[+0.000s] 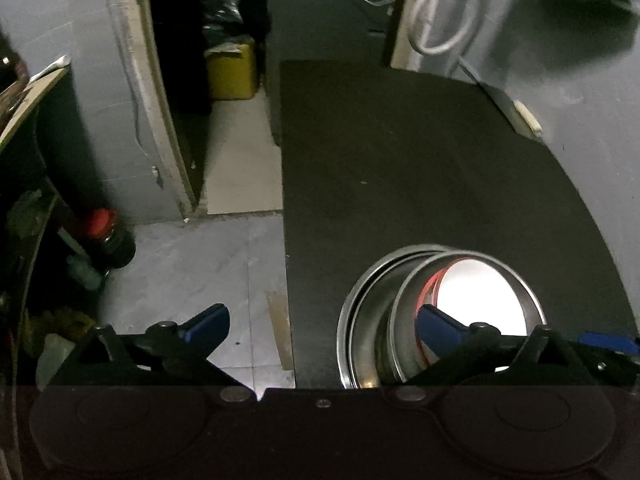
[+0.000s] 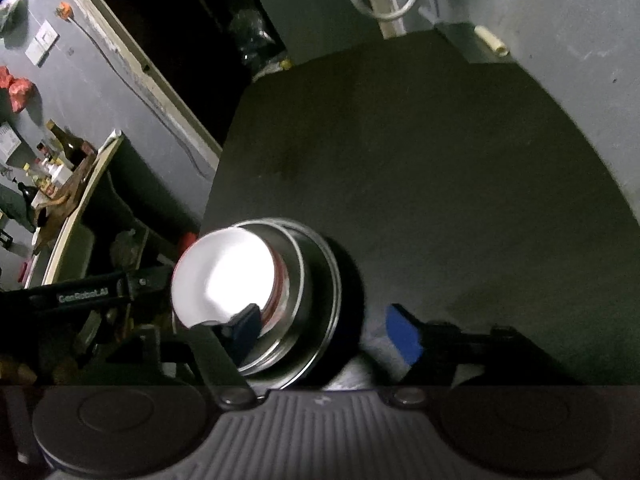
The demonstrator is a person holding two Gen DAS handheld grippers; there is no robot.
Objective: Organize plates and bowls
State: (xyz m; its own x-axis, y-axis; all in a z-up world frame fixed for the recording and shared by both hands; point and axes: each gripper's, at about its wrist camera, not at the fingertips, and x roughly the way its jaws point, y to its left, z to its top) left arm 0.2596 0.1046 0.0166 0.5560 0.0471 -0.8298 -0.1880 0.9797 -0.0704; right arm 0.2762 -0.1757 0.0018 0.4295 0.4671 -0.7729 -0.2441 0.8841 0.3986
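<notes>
One stack of dishes sat near the front left edge of the dark tabletop [image 2: 420, 152]: two round steel bowls with thin rolled rims, the outer bowl [image 1: 354, 320] holding an inner bowl [image 1: 404, 320] that leaned askew in it, and on top one white plate [image 2: 224, 272] with a red band, glaring under the light. Whether more dishes lay beneath could not be told. To the left a grey tiled floor [image 1: 192, 264] ran to an open doorway, where one yellow box [image 1: 232, 68] stood. The left gripper [image 1: 324, 326] hung spread wide with nothing between its blue pads, one pad over the floor, the other over the plate. The right gripper [image 2: 326, 334] was likewise wide apart and empty-handed, its left pad dark against the plate's near rim, its right pad over the matte, slightly rough tabletop.
</notes>
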